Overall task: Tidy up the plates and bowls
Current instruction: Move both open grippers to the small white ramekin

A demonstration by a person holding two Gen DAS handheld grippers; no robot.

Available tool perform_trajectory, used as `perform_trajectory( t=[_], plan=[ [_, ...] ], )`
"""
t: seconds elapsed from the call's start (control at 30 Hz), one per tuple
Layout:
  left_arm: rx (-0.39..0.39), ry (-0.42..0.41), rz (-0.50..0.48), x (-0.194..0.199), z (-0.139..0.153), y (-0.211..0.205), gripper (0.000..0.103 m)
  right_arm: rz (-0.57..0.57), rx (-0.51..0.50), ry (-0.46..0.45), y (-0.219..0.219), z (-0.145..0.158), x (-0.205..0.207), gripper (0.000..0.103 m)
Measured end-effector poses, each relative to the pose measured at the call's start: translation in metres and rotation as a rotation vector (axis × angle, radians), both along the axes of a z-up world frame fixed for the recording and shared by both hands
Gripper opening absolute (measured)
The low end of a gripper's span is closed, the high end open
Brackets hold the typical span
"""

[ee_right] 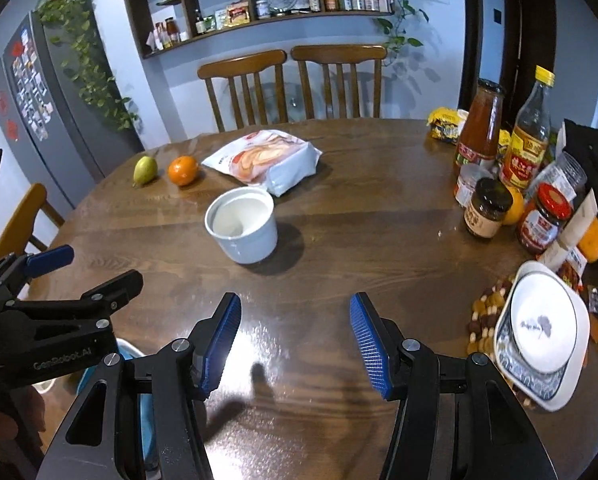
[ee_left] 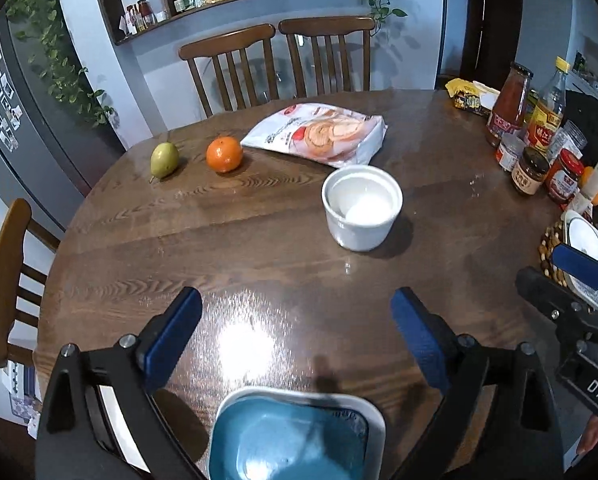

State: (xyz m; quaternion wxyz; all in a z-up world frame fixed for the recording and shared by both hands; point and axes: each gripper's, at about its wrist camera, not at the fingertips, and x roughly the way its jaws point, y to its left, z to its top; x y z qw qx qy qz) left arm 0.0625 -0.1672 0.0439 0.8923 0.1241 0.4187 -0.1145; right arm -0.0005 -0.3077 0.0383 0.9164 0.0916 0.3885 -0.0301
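Left gripper (ee_left: 295, 332): matte black angular frame with triangular cut-outs, round silver screw heads at the finger pivots, and two fingers (ee_left: 175, 328) faced with flat blue pads; a white strip shows along the inner edge of its left arm, and seen from the right-hand camera its side carries pale lettering reading "GenRobot.AI". Right gripper (ee_right: 295, 340): the same black frame with triangular cut-outs and silver pivot screws, its fingers (ee_right: 369, 344) faced with blue pads finely ribbed across the surface; from the left-hand camera its body shows white letters "DAS" at the picture's right edge.
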Motion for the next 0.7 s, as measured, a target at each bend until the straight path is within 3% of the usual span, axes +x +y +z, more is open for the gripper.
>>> perform_trajectory(
  t=[0.47,0.6,0.7],
  plan=[
    [-0.017,-0.083,0.037,0.060,0.045,-0.023,0.096,0.035,0.036,-0.041,-0.026,0.039,0.066,0.058],
    [-0.019,-0.023,0.053,0.087,0.030,-0.026,0.099,0.048,0.117,-0.001,-0.037,0.037,0.097,0.058],
    [0.009,0.025,0.062,0.099,0.005,-0.029,0.099,0.062,0.161,0.068,-0.040,0.018,0.124,0.058]
  ],
)
